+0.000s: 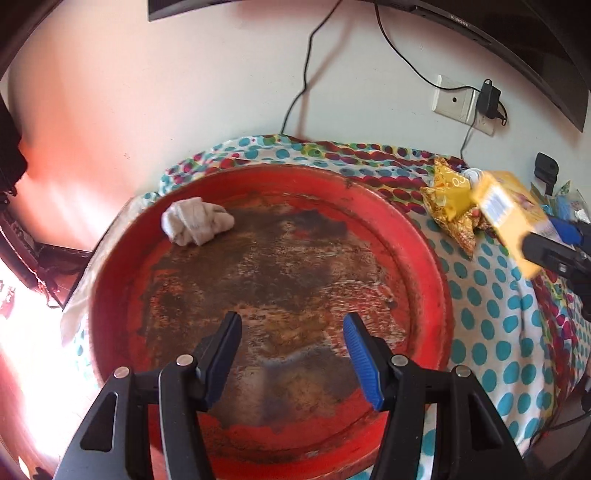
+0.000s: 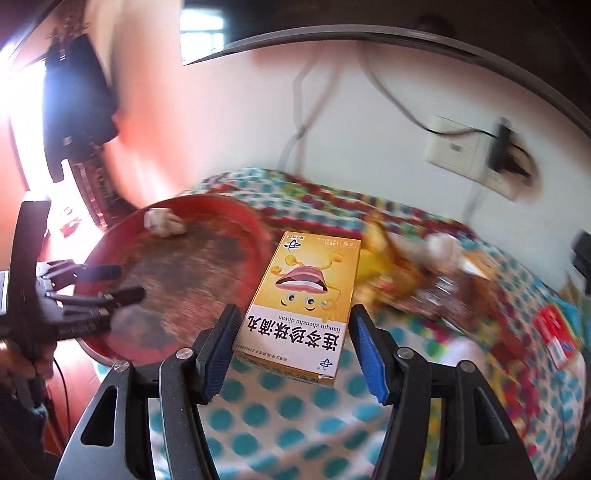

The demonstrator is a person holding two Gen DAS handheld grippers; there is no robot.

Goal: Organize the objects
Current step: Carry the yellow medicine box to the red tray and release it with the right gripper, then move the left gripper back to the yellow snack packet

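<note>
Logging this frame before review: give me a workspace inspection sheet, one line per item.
Surface: polka-dot cloth covers the table.
Job's things: round red tray, worn in the middle, holds only a crumpled white cloth near its far rim. Yellow medicine box is clamped between the right gripper's pads, off the cloth, beside the tray.
Clutter: yellow snack packets beyond the tray; red packet at the right edge; the rest is blurred.
Grippers: left gripper open and empty above the tray; right gripper shut on the box.
Cables: black cables hang down the wall; an adapter sits in the wall socket.
Surroundings: pale wall, monitor above.
</note>
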